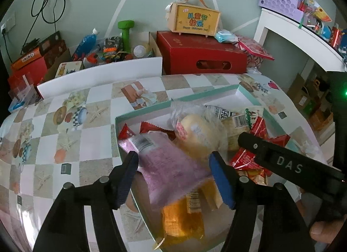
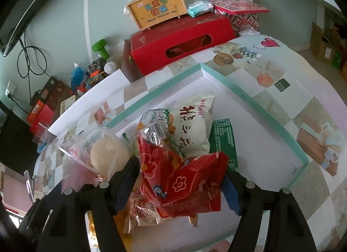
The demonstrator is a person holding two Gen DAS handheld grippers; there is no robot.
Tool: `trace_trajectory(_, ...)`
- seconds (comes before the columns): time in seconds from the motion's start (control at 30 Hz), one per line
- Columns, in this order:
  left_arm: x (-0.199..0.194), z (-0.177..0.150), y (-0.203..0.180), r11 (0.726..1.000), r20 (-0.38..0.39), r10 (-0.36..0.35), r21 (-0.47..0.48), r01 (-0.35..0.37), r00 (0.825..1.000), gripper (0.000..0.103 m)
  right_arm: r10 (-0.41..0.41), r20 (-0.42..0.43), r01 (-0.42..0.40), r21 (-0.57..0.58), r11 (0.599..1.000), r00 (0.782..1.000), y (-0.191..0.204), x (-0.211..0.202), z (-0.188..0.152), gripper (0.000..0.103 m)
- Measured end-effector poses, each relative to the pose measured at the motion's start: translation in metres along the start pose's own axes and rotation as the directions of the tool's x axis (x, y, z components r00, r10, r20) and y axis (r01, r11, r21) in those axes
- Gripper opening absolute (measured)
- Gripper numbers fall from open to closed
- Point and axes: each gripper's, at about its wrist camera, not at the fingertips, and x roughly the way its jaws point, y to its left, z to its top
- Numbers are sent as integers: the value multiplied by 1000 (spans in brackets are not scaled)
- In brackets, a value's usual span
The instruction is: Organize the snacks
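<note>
Left gripper [image 1: 174, 175]: blue-padded fingers spread, a pink snack packet [image 1: 171, 169] lying between them; pads sit at the packet's edges but the grip isn't clear, so can't tell whether it's clamped or just straddling. Packet's barcode end points away from the tongs. Just ahead of the left tips, a round bun in clear wrap [image 1: 196, 131]. Under and behind the pink packet, toward the tong base, an orange-yellow wrapped snack [image 1: 182, 219]. To the right of the left tongs, red packets [image 1: 251, 158], partly covered by the other gripper's black arm, marked DAS.

All snacks sit in a shallow white box with teal rim [image 1: 151, 107] on a checkered tablecloth [image 1: 71, 135].

Right gripper [image 2: 181, 183]: fingers spread around a red flower-print packet [image 2: 184, 178], which fills the gap; packet looks bunched and both fingers meet its sides, reads as grasped. Ahead of the right tips, a white bag with black characters [image 2: 193, 126]. Ahead-left, the same bun in clear wrap [image 2: 107, 154]. Ahead-right, a green packet [image 2: 223, 139] flat on the box floor. Below the red packet, near the tong base, a pale wrapper with lettering [image 2: 141, 215].

Far ahead of both tongs, off the table: red carton [image 2: 180, 46] with a yellow handled case [image 2: 157, 11] on top.
</note>
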Motion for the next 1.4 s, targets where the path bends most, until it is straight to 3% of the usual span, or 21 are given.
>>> trace_trajectory(0.2, -8, 0, 17, 999, -1, 13, -48, -13, 1000, 80, -29, -18, 29, -20, 999, 999, 3, 0, -2, 78)
trace_trajectory(0.27, -11, -1, 25, 997, -5, 18, -73, -18, 1000, 82, -53, -18, 52, -29, 998, 998, 4, -1, -2, 98)
trace_trajectory(0.33, -13, -1, 33, 995, -12, 34, -96, -35, 999, 83, -63, -8, 62, -35, 997, 998, 5, -2, -3, 102)
trace_trajectory(0.47, -18, -2, 50, 983, -10, 108, -145, -109, 994, 99, -65, 4, 65, -52, 997, 998, 9, -5, -4, 103)
trace_trajectory(0.53, -18, -4, 58, 976, -22, 139, -167, -141, 990, 102, -65, 14, 66, -63, 996, 998, 11, -7, -4, 103)
trace_trajectory(0.7, -15, -10, 75, 956, -56, 198, -208, -205, 979, 103, -64, 45, 68, -105, 992, 997, 21, -14, -8, 103)
trace_trajectory(1.0, -23, -18, 91, 948, -78, 171, -258, -185, 982, 103, -53, 72, 65, -177, 982, 996, 42, -34, -26, 103)
trace_trajectory(1.13, -30, -24, 94, 938, -99, 215, -255, -233, 972, 102, -42, 68, 55, -206, 977, 997, 52, -38, -36, 103)
trace_trajectory(1.3, -44, -34, 94, 908, -109, 344, -213, -359, 933, 102, -26, 76, 43, -238, 970, 997, 63, -48, -50, 103)
trace_trajectory(1.4, -54, -45, 97, 900, -113, 363, -213, -379, 925, 102, -19, 76, 38, -250, 968, 997, 69, -52, -59, 103)
